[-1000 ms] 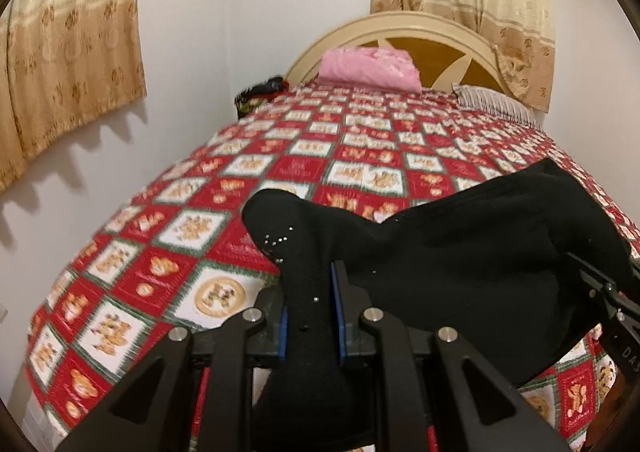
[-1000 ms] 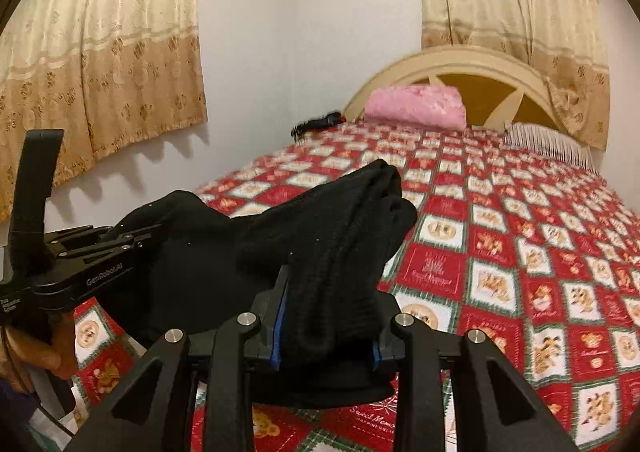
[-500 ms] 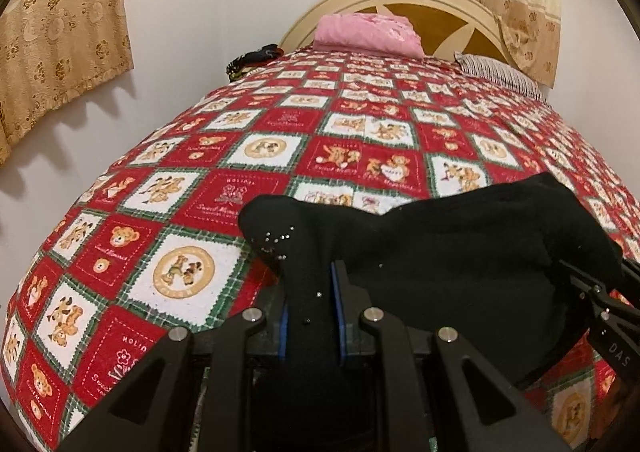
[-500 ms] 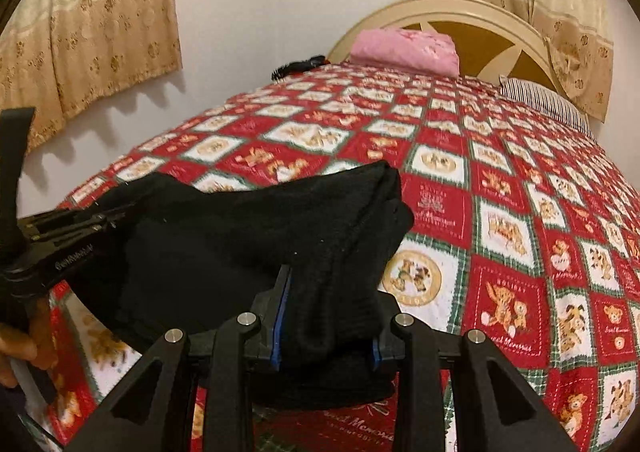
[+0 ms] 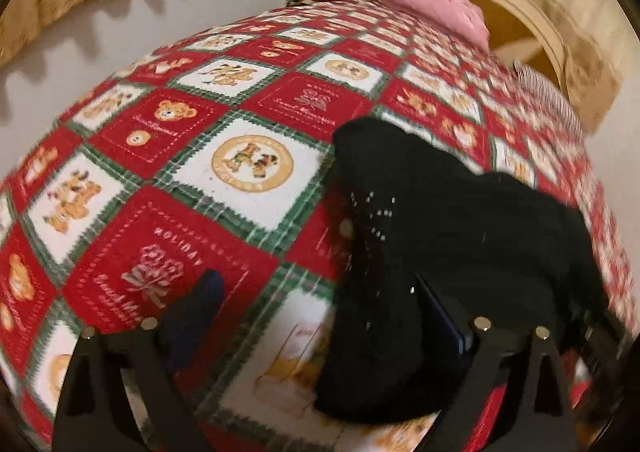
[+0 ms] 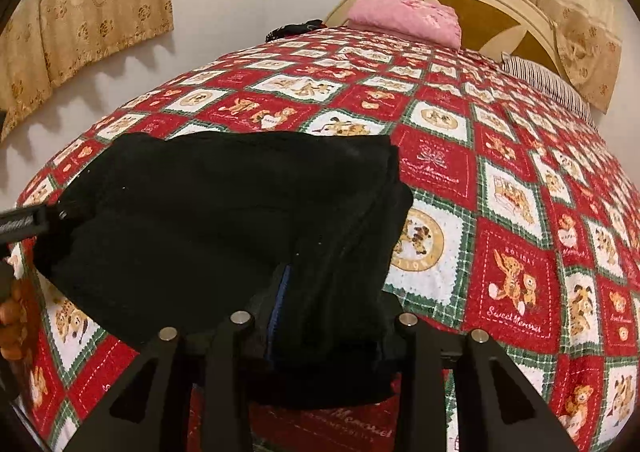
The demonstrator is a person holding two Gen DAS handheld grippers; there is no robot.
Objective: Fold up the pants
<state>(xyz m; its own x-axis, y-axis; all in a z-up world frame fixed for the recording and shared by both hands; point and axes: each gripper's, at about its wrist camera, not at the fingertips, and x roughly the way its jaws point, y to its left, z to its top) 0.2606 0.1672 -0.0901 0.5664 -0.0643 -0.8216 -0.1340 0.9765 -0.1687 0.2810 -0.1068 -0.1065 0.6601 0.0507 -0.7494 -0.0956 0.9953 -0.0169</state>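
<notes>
Now black knit pants [image 6: 224, 219] lie folded near the foot edge of red patchwork-quilted bed [image 6: 508, 187]. Right claw [image 6: 324, 308] pinches one corner, steadying it; left claw [image 5: 316, 316] spread wide, releasing.

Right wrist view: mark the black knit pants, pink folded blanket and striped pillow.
black knit pants [image 6: 224, 211], right wrist view, flat middle of the fabric
pink folded blanket [image 6: 404, 17], right wrist view, top face
striped pillow [image 6: 548, 85], right wrist view, striped side
</notes>
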